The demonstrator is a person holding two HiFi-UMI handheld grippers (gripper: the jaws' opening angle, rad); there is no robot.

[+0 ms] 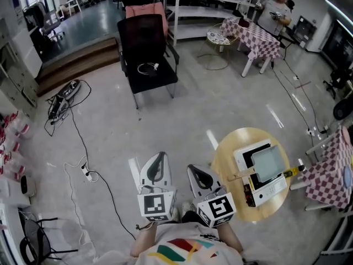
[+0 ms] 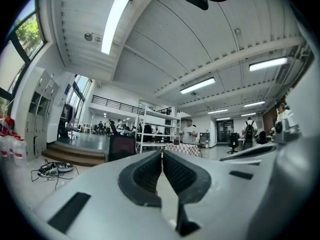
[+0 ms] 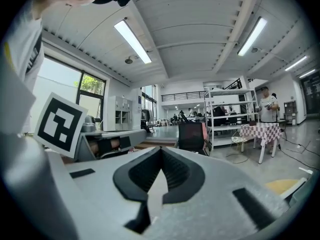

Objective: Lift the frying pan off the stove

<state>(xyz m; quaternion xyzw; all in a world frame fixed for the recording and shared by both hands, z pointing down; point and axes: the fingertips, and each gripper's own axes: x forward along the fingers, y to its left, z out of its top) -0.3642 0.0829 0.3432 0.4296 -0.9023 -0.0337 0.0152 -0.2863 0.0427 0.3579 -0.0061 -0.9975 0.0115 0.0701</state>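
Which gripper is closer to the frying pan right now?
Right. The right gripper is left of the frying pan, by the table edge; the left gripper is farther left again.

Round table (image 1: 223,164) with a pale yellow wooden top, standing on a glossy grey floor (image 1: 182,115) at the lower right of the head view. Bare wood along the left half and the near edge. Carrying a white stove (image 1: 273,187), set at a slant on the right half, with a dark strip at its near left corner. On the stove, a square grey frying pan (image 1: 268,162); its wooden handle (image 1: 241,175) reaching left over bare table top. Beside the stove at the right rim, a small yellow bottle (image 1: 291,172) with a dark tip, lying on its side.
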